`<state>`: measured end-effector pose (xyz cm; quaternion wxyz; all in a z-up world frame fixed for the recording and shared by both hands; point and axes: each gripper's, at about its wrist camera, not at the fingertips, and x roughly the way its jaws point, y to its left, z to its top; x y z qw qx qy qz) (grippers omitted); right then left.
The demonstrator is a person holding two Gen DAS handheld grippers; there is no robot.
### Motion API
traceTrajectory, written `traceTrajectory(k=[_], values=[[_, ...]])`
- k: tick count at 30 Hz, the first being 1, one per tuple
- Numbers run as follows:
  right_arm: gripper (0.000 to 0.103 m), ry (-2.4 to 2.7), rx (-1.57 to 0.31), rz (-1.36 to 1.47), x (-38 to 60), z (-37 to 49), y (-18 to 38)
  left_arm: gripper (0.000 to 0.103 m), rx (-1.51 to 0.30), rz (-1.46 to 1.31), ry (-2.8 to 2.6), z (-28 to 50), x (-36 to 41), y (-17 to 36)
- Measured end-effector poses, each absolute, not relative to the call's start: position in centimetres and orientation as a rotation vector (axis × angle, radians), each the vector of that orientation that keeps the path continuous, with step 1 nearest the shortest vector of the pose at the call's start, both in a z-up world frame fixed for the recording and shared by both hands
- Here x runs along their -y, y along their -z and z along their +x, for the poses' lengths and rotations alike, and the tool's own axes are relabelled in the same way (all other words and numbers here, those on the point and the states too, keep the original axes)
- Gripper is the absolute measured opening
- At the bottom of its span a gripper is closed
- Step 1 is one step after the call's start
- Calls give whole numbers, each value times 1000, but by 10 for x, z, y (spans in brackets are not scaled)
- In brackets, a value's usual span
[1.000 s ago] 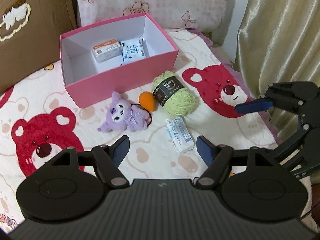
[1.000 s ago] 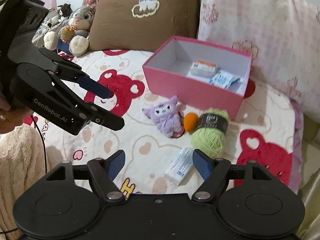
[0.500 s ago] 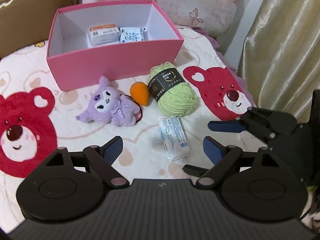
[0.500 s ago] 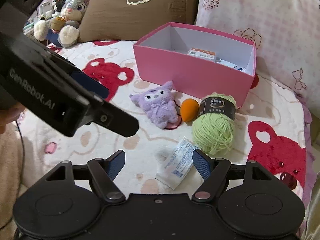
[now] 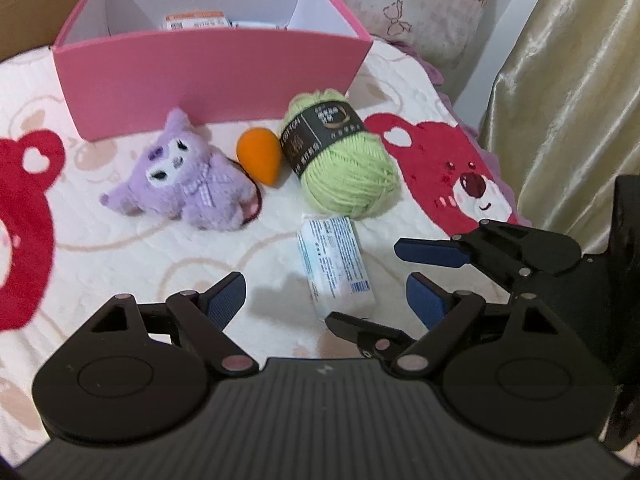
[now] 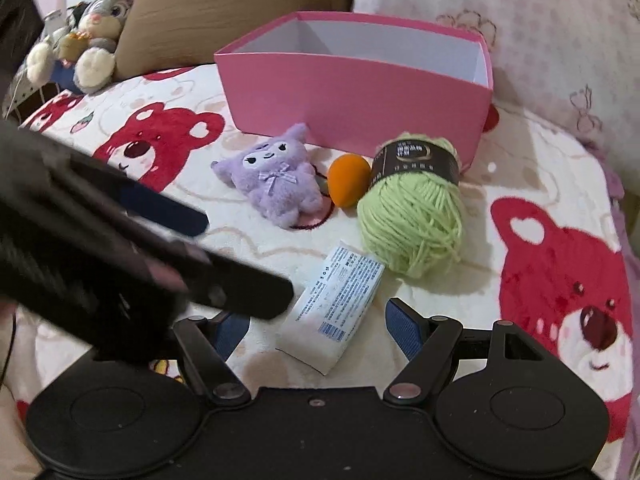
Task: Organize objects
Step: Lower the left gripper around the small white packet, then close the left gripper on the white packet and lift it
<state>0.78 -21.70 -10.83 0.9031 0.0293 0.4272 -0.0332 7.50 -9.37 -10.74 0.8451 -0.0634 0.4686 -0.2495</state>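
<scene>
A white tissue packet (image 5: 335, 263) lies on the bear blanket, also in the right wrist view (image 6: 334, 306). Behind it are a green yarn ball (image 5: 340, 156) (image 6: 412, 208), an orange sponge egg (image 5: 260, 156) (image 6: 349, 179) and a purple plush (image 5: 186, 178) (image 6: 276, 178). A pink box (image 5: 208, 76) (image 6: 356, 96) stands behind them with two packets inside. My left gripper (image 5: 326, 300) is open, low over the blanket just before the packet. My right gripper (image 6: 316, 328) is open with the packet between its fingers; it shows at the right of the left wrist view (image 5: 428, 252).
Brown and pink pillows (image 6: 240, 12) line the back. A bunny toy (image 6: 92, 36) sits at the far left. A gold curtain (image 5: 568, 80) hangs at the right past the bed edge. The left gripper's body (image 6: 100, 224) crosses the right wrist view, blurred.
Both grippers have moved forward and down toward the tissue packet, which now lies between the right gripper's fingers. Both stayed open. The objects have not moved.
</scene>
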Motion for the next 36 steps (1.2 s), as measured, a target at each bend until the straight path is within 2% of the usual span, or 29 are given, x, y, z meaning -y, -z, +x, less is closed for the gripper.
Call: traceTrajectory(k=[14,16,18,19,21,23,24,36], values=[[79,83,-1020,128,228,25,141,83,-1045,-241,497,98,104,150],[79,84,-1027,136,228,26,142,76,-1046,-240,494,100,105,152],[79,86,-1036,153,230,28,143,55,-1052,-240,496,101,106,156],[76,91,-1037,153,230,28,143,53,-1058,-244,505,101,106,158],[69,88,-1034,149,230,28,142,45,-1072,-266,523,102,106,161],[51,71,-1033,142,227,27,141,34,-1081,-288,544,102,107,164],[51,69,-1030,128,225,27,141,31,-1089,-298,552,102,107,165],[50,66,-1017,86,220,22,136,30,-1086,-301,548,99,109,163]])
